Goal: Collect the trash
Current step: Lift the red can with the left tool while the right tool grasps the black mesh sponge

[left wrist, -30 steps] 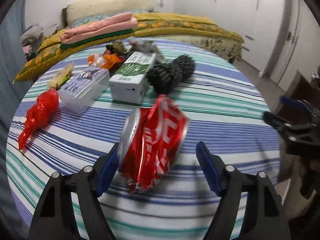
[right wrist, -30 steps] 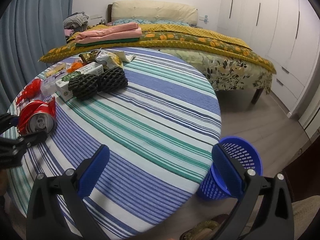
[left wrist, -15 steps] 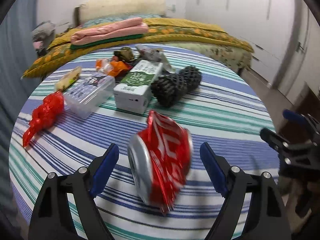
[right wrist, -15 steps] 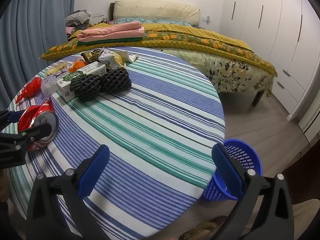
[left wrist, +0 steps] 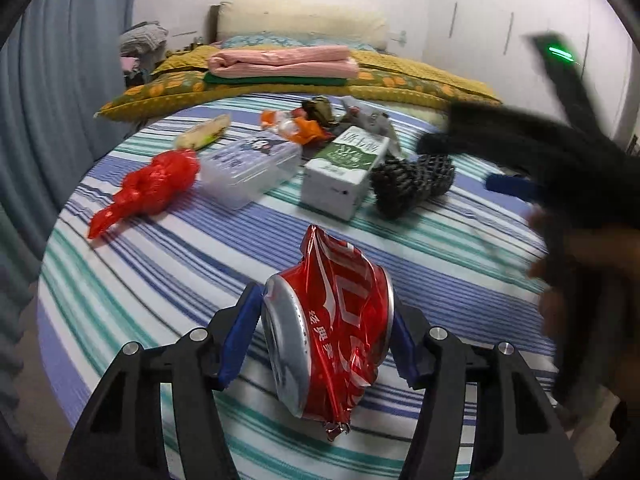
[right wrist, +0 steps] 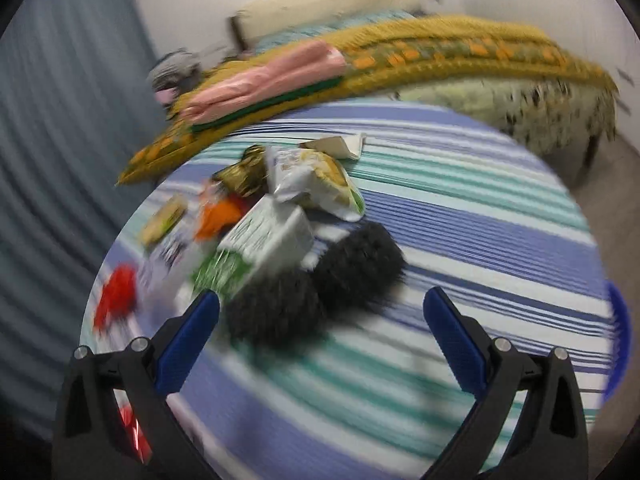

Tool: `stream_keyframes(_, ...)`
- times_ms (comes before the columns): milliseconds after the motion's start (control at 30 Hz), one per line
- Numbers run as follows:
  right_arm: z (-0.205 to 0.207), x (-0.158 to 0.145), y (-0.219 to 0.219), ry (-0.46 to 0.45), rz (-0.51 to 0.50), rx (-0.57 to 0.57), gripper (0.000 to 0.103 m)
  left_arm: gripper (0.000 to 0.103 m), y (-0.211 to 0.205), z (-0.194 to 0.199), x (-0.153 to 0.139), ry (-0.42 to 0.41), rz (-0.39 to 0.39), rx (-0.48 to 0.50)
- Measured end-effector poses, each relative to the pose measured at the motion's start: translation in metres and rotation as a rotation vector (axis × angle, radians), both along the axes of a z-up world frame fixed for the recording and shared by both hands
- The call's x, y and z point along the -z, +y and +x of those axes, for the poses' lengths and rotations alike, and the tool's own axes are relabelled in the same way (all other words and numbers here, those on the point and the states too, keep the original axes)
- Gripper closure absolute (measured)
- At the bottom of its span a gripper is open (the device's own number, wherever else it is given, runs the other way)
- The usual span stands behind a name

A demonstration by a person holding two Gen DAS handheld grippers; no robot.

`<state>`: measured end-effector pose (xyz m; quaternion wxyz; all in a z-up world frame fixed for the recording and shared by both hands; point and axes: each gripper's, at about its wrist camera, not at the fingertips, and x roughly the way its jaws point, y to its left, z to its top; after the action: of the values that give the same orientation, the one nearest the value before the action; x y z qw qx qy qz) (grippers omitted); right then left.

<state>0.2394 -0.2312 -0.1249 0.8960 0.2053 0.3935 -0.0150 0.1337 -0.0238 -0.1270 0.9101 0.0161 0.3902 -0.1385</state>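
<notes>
Closing the left tongs on the crushed red aluminium can lying on the round striped counter, blue pads apparently touching both sides. Right tongs wide, empty, blurred, near the black foam netting. Next: lift, carry to the blue plastic basket.

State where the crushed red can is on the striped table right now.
In the left wrist view, the crushed red can sits low and central between the left tool's blue pads, which press its sides, nearer the camera than the green-and-white carton.
</notes>
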Motion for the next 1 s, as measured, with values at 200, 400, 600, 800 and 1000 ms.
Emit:
stream_keyframes(200,-0.001,0.014,-0.001,0.082,-0.074,-0.106,0.005,0.041,0.002,0.001,-0.002,0.007,0.014,0.0)
stream_keyframes(400,-0.056,0.001,-0.047,0.118,-0.249,-0.093,0.005,0.034,0.003,0.003,0.01,0.034,0.001,-0.001)
stream_keyframes(600,-0.05,0.003,-0.069,0.092,-0.016,-0.062,0.005,0.033,0.005,0.003,0.014,0.057,0.007,-0.004)
stream_keyframes(800,-0.004,0.022,-0.02,0.151,-0.029,-0.103,0.005,0.031,0.005,0.001,0.018,0.079,0.039,0.004)
stream_keyframes(1000,-0.034,0.028,-0.043,0.168,-0.187,-0.13,0.009,0.027,0.017,-0.003,0.017,0.083,0.042,0.014)
